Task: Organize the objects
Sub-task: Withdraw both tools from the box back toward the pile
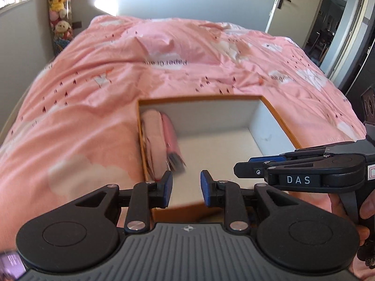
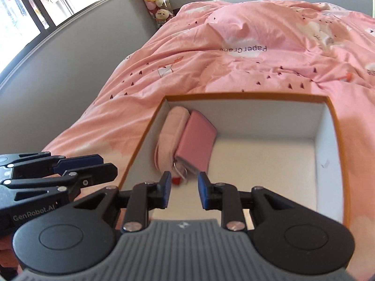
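So there's an open box [image 2: 246,98] with an orange rim and white inside, sitting on a bed with a pink duvet [image 2: 257,65]; I'll use the box as the landmark for everything.

Inside the box, two folded items stand on edge against its left wall: a pale pink folded cloth [image 2: 168,135] right against the wall, and a darker pink one [image 2: 196,140] leaning on it on the inner side. Something small and red [image 2: 176,180] pokes out at their near end, can't tell what it is. The rest of the box floor is bare.

The left gripper [image 1: 186,187] hangs over the near edge of the box, close to its left wall, blue pads parted a bit with nothing between them. The right gripper [image 2: 182,190] hangs over the near part of the box too, pads also apart with a small gap, nothing pinched. In its own view the folded items sit just beyond its fingertips.

Off past the far left corner of the box, beyond the bed, there's a tall column of plush toys [image 1: 59,14] by the wall.
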Available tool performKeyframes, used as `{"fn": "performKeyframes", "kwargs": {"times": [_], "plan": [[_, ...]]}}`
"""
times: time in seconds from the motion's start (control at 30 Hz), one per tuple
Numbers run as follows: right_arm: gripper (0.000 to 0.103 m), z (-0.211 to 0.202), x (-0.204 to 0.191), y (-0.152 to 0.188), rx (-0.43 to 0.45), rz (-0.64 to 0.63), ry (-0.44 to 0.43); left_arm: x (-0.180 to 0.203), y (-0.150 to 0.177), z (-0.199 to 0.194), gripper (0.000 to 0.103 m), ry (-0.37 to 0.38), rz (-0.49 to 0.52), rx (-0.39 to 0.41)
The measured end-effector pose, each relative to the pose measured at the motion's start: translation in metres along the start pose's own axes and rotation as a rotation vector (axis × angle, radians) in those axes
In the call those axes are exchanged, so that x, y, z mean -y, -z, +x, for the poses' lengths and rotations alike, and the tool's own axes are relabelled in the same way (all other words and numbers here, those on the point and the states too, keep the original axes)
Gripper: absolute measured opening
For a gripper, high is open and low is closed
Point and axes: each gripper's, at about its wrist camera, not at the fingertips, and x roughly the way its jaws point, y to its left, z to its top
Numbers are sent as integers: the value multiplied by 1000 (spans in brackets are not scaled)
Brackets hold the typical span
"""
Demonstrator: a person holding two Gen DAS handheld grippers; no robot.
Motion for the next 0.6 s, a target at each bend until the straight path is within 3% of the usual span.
{"fn": "performKeyframes", "kwargs": {"times": [0.1, 0.4, 0.6], "plan": [[28, -11, 1, 25, -19, 4, 23, 7, 17, 2, 31, 34, -15, -55], [36, -8, 5, 85, -167, -33, 110, 26, 64, 40, 51, 86, -27, -259], [35, -5, 12, 106, -209, -43, 142, 24, 81, 55, 52, 99, -92, -320]]}}
